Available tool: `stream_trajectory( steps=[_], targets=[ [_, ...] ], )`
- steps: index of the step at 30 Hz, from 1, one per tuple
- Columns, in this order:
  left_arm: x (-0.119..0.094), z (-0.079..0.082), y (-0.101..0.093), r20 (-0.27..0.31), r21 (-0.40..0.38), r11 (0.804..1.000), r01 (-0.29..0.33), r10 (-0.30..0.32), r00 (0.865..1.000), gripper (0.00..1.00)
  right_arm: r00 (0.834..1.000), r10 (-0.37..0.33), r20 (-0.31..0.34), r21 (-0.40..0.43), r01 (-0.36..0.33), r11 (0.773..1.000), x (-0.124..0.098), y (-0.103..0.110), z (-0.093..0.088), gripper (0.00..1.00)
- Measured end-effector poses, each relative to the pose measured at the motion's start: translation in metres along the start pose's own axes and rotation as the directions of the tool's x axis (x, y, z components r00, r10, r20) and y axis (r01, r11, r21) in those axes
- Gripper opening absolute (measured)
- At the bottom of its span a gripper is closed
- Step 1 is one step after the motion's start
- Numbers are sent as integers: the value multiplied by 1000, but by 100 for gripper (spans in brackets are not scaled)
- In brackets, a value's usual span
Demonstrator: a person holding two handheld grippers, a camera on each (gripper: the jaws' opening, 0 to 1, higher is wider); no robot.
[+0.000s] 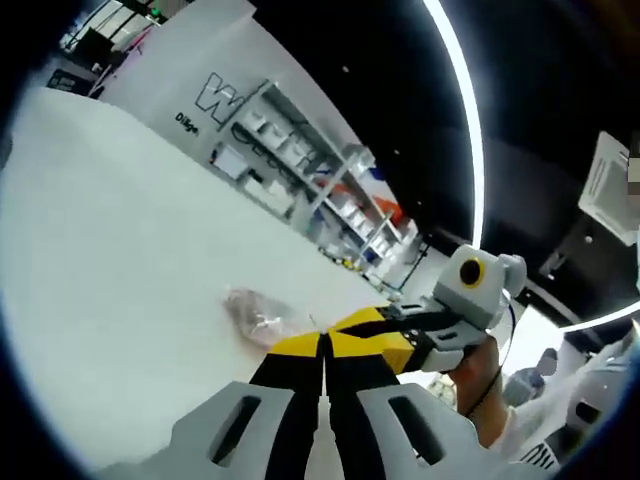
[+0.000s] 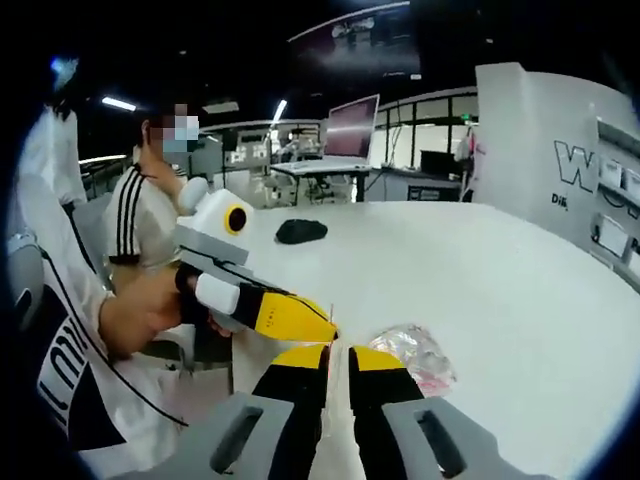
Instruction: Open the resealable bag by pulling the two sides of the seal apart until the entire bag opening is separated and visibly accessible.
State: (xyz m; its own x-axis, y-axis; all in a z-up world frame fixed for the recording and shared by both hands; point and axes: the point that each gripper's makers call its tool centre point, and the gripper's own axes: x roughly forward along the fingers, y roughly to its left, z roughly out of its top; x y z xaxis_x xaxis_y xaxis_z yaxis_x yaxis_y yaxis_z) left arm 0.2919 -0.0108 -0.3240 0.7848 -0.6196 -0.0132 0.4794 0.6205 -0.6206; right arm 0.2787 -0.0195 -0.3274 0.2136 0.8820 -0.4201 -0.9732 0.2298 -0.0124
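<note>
Bag (image 1: 262,318) mid-table (image 1: 120,250) — left hand-held gripper (image 1: 324,345) at its edge.

Left gripper (image 1: 324,345) jaws together at bag (image 1: 262,317) edge. Right gripper (image 1: 335,325) enters from right, tip meeting same spot. Clear bag lies crumpled on white table (image 1: 110,240). Shelving (image 1: 300,160) behind.

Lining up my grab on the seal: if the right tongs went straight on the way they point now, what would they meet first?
Probably the clear resealable bag on the white table, just past the right tongs and slightly to their right. The left tongs sit close on the other side; depth is unclear.
</note>
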Motion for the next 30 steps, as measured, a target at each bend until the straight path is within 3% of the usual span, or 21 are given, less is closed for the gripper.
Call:
stream_trajectory(
  steps=[10, 13, 18, 24, 27, 30],
  targets=[
    [0, -5, 2, -20, 16, 1000, -4, 4, 1000, 0, 1000, 20, 0, 40, -20, 999, 0, -1, -2, 0],
    [0, -9, 3, -45, 55, 998, -18, 20, 999, 0, 1000, -3, -19, 9, 3, 1000, 2, -1, -4, 0],
    [-1, -12, 3, -68, 108, 993, -43, 51, 996, 0, 997, -69, -34, -122, 64, 991, 2, -1, -4, 0],
    [-1, -13, 3, -87, 189, 979, -81, 99, 991, 0, 990, -138, -39, -221, 126, 967, 3, 1, -2, 0],
    [-2, -11, 4, -87, 227, 969, -97, 119, 989, 0, 990, -138, -18, -196, 132, 972, 3, -1, 0, 0],
    [-2, -13, 6, -97, 305, 944, -125, 161, 982, 0, 988, -151, -9, -181, 147, 972, 3, -1, -1, 0]
  ],
)
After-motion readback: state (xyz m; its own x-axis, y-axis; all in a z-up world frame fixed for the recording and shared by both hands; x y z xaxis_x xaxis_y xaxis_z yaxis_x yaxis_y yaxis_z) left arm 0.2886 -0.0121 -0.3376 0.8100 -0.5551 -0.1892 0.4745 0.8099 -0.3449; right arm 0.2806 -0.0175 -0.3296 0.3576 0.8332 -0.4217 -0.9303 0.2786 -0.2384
